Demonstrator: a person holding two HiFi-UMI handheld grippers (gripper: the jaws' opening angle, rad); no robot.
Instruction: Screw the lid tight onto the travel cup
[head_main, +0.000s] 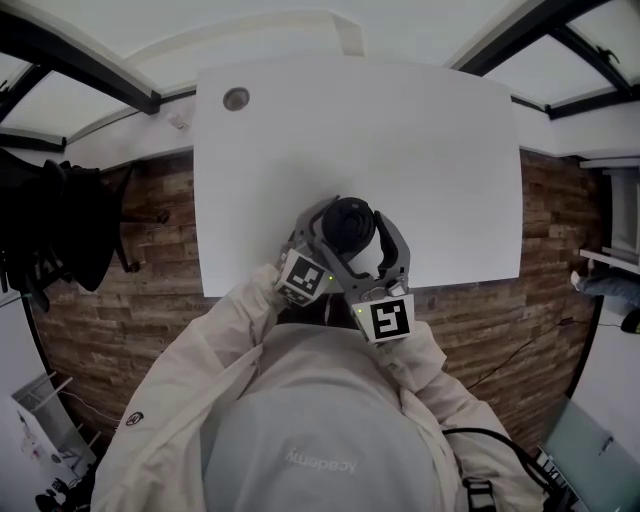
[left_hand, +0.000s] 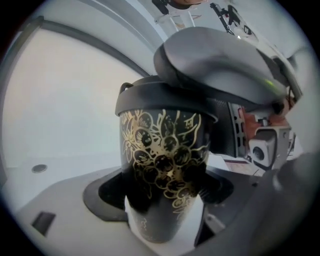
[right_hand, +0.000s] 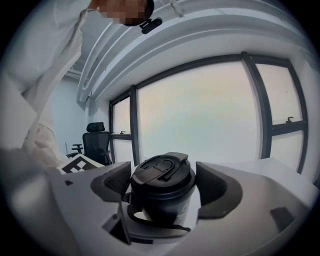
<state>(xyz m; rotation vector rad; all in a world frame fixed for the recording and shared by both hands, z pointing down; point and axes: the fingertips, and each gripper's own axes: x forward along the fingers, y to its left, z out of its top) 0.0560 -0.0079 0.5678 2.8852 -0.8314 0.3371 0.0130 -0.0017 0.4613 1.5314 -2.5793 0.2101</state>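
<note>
- At the near edge of the white tabletop (head_main: 400, 150), the left tool (left_hand: 162, 197) holds the black travel cup (left_hand: 160, 160) with gold flowers by its sides.
- The right tool (right_hand: 165, 190) grips the black lid (right_hand: 162, 172) on top of the cup.

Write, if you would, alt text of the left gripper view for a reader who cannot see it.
A black travel cup patterned with gold flowers is held between the left gripper's jaws, its black lid on top. The right gripper reaches over the lid from the upper right, with a white table behind.
</note>
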